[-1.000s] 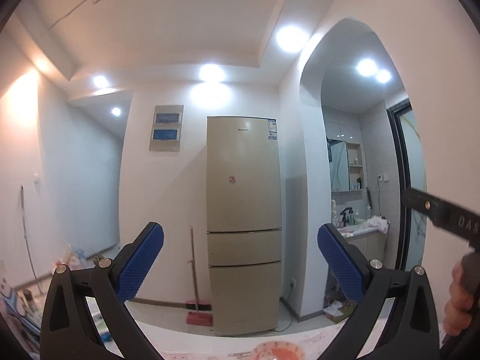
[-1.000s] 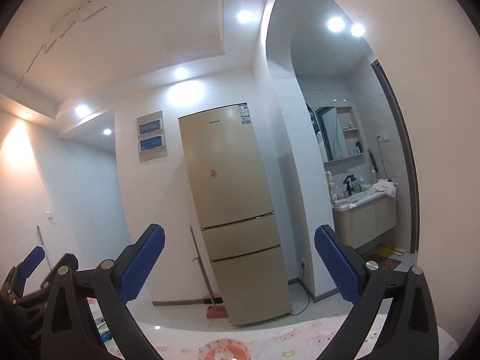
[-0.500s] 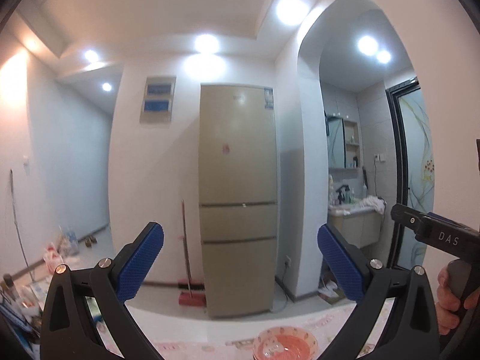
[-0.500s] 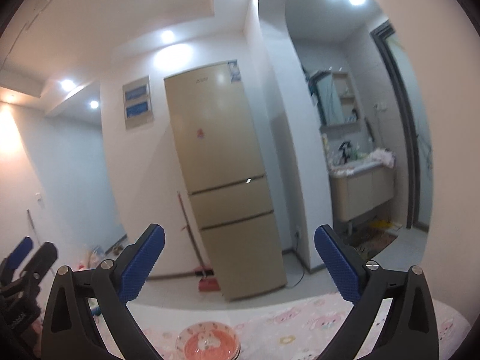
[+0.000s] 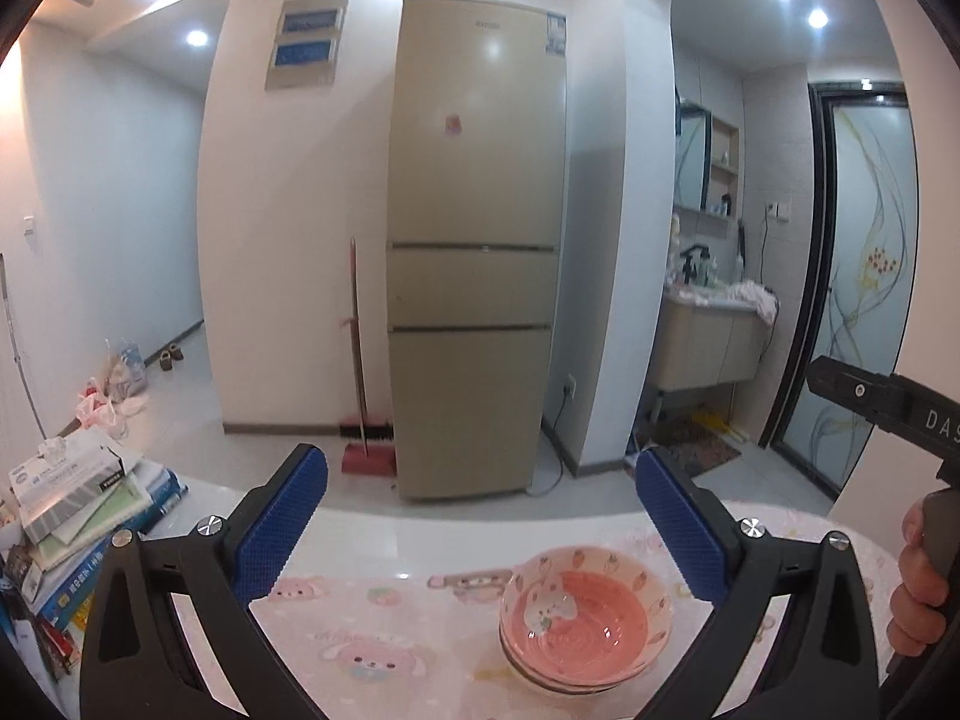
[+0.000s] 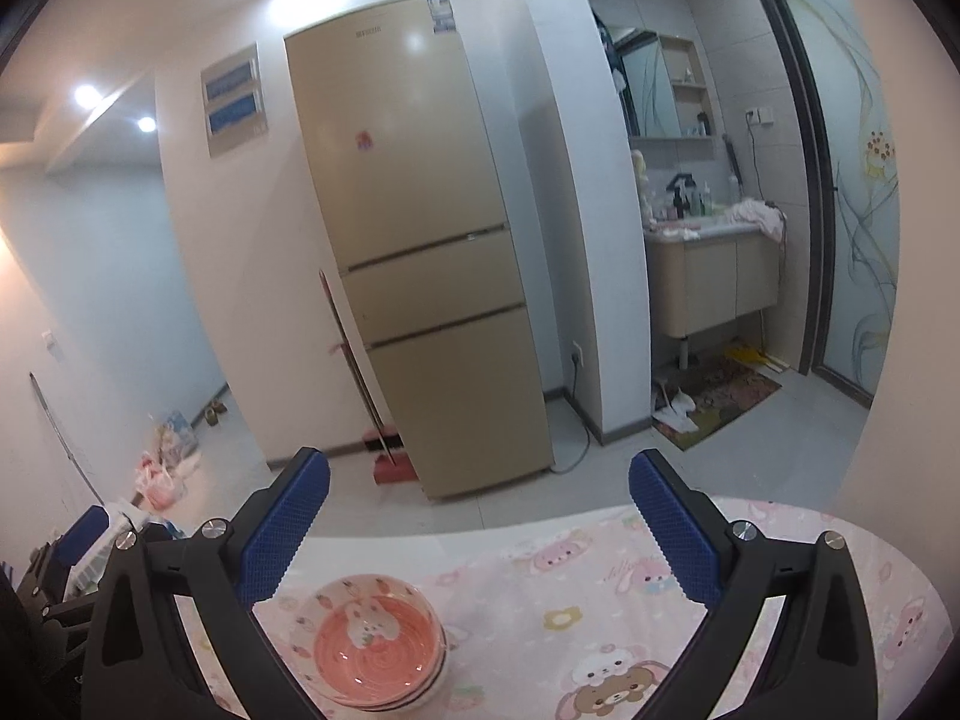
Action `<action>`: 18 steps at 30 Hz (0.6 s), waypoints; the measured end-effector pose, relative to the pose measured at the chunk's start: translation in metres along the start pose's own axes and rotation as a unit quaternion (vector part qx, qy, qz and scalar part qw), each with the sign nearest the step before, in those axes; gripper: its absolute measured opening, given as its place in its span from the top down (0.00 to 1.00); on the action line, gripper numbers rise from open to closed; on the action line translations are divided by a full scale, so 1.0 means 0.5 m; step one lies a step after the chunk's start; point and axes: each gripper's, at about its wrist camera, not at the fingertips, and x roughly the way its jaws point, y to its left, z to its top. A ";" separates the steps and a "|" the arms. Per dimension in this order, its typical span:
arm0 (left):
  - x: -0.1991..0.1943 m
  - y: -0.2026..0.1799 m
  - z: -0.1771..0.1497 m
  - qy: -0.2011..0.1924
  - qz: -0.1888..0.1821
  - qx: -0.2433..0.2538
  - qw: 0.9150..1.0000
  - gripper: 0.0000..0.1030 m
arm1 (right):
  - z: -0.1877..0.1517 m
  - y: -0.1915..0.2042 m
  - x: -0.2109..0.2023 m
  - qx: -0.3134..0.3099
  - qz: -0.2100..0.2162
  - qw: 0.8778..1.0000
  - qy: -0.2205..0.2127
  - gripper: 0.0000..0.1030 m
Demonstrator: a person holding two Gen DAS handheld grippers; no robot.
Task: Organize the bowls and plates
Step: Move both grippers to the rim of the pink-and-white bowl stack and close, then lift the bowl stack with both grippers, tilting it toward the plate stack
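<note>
Bowls: a small stack of pink bowls (image 5: 585,624) sits on the table (image 6: 600,600), mouths facing straight up; round, so no long axis shows.
Bowl count: rims of at least two nested bowls show under the top one; I cannot tell the exact number.
Bowl contents: only the printed bunny and strawberry pattern shows inside the top bowl.
Bowl position: near the table's far edge, on the pink cartoon-print cloth (image 6: 630,618), lying toward the right finger in the left wrist view and toward the left finger in the right wrist view.
Left gripper (image 5: 480,525): jaws spread wide, nothing between the blue pads, held above the table short of the bowls.
Right gripper (image 6: 480,525): likewise spread wide and empty, apart from the bowls.
Right hand (image 5: 921,594): wrapped around the right gripper's handle at the left view's edge.
Background: tan fridge (image 5: 474,264) with a red broom (image 5: 360,396) leaning beside it.
Left side: stacked books and a tissue box (image 5: 66,480).
</note>
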 end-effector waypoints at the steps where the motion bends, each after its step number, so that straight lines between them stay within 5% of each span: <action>1: 0.010 -0.002 -0.006 0.009 0.000 0.003 1.000 0.01 | 0.000 -0.001 0.016 -0.002 0.002 1.000 0.010 0.01; 7: 0.078 -0.003 -0.033 0.074 -0.001 -0.008 0.997 0.01 | -0.036 -0.013 0.123 0.020 0.049 0.994 0.097 0.02; 12: 0.123 0.006 -0.068 0.123 -0.014 -0.020 0.992 0.01 | -0.083 -0.020 0.199 0.047 0.105 0.977 0.178 0.02; 18: 0.169 0.027 -0.098 0.176 -0.023 -0.055 0.983 0.01 | -0.140 -0.021 0.257 0.067 0.134 0.962 0.229 0.06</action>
